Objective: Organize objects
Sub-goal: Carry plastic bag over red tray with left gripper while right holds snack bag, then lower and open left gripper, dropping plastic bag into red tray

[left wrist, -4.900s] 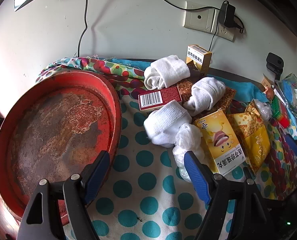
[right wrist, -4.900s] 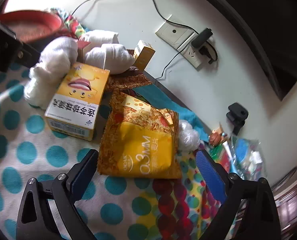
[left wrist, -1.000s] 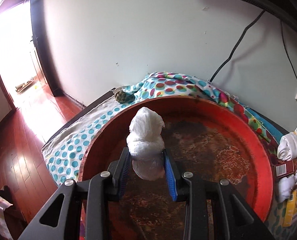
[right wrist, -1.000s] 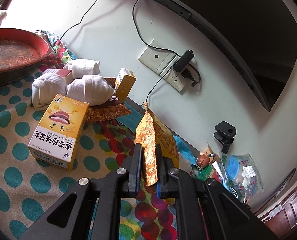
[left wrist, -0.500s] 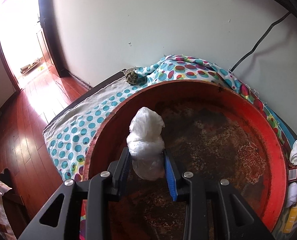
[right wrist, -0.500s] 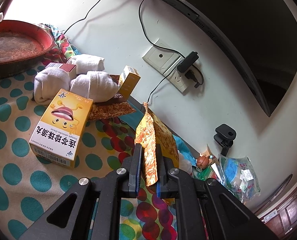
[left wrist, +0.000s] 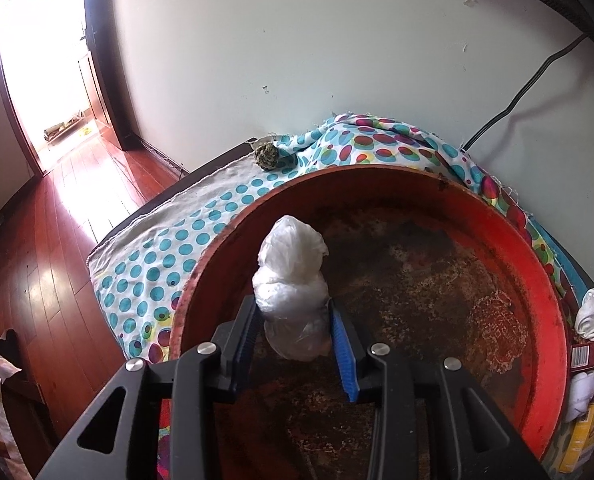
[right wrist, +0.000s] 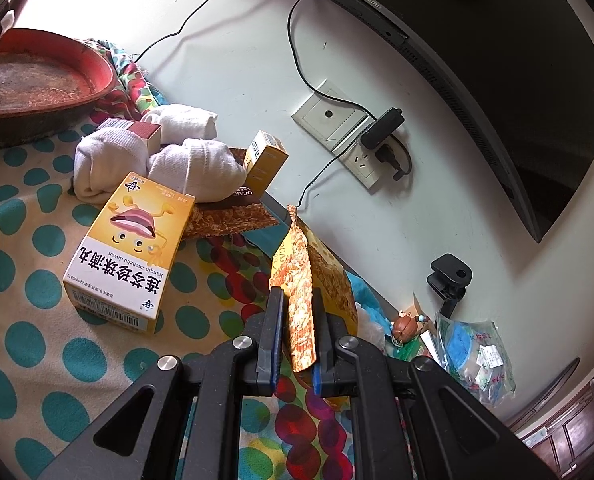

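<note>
My left gripper [left wrist: 293, 312] is shut on a crumpled white plastic bag [left wrist: 291, 276] and holds it just above the left inner part of the worn red round tray [left wrist: 545, 280]. My right gripper [right wrist: 297, 300] is shut on a yellow-orange snack packet [right wrist: 301, 276], held edge-up above the dotted cloth. The tray also shows in the right wrist view [right wrist: 93, 68] at the far left. A yellow medicine box [right wrist: 129, 248], rolled white socks [right wrist: 193, 168], a dark red box [right wrist: 133, 128] and a small yellow box [right wrist: 265, 160] lie in a pile.
The polka-dot cloth [left wrist: 157, 264] ends at the table's left edge above a wooden floor [left wrist: 37, 240]. A wall socket with a plug [right wrist: 361, 144], a black clip [right wrist: 449, 276] and a bag of small items [right wrist: 473, 356] are by the wall.
My left gripper has carried the plastic bag a little further over the tray. My right gripper holds the snack packet and has shifted slightly toward the pile.
</note>
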A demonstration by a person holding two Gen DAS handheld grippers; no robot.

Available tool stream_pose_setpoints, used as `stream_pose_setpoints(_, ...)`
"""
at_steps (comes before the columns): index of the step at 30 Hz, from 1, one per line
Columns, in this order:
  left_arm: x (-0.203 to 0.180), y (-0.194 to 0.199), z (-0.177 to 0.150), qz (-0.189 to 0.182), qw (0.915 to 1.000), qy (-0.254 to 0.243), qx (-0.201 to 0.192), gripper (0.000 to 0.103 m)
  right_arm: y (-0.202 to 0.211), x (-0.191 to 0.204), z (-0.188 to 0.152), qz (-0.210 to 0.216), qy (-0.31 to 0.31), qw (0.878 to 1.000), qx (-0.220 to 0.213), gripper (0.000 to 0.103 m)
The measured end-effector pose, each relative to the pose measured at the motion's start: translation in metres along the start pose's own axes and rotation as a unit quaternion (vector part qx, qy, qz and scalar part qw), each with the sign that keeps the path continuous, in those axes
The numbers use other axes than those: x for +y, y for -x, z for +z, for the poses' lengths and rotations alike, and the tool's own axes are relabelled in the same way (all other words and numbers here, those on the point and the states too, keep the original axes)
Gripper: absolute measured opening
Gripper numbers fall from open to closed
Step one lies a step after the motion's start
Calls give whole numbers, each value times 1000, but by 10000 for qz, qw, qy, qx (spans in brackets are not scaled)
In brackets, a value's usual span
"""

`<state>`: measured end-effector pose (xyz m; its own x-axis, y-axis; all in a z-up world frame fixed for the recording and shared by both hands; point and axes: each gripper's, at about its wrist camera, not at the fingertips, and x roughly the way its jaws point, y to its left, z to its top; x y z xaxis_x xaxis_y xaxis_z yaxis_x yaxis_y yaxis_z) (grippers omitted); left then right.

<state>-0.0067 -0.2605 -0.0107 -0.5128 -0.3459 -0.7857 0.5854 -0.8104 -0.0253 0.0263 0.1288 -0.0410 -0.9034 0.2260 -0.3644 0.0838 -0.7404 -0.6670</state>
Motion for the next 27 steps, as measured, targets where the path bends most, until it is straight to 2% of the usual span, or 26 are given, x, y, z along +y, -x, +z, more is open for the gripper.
stream_pose_setpoints(6,1,10,3,72,9997,29,-219,49,0,0,0,-8,-1,10000,3,10)
stream_pose_setpoints(11,-1,18,5,160,9992,-17,-368,52,0,0,0,-3,0,10000,4,10)
stream_pose_setpoints(19,-10,36,5,-142,9978,-60,-650,52,4,3,2,-124,97,9998,-107,9)
stream_pose_setpoints(27,-37,54,0,-426,9928,-501,-1005,55,23,32,1,-543,802,9935,-598,8)
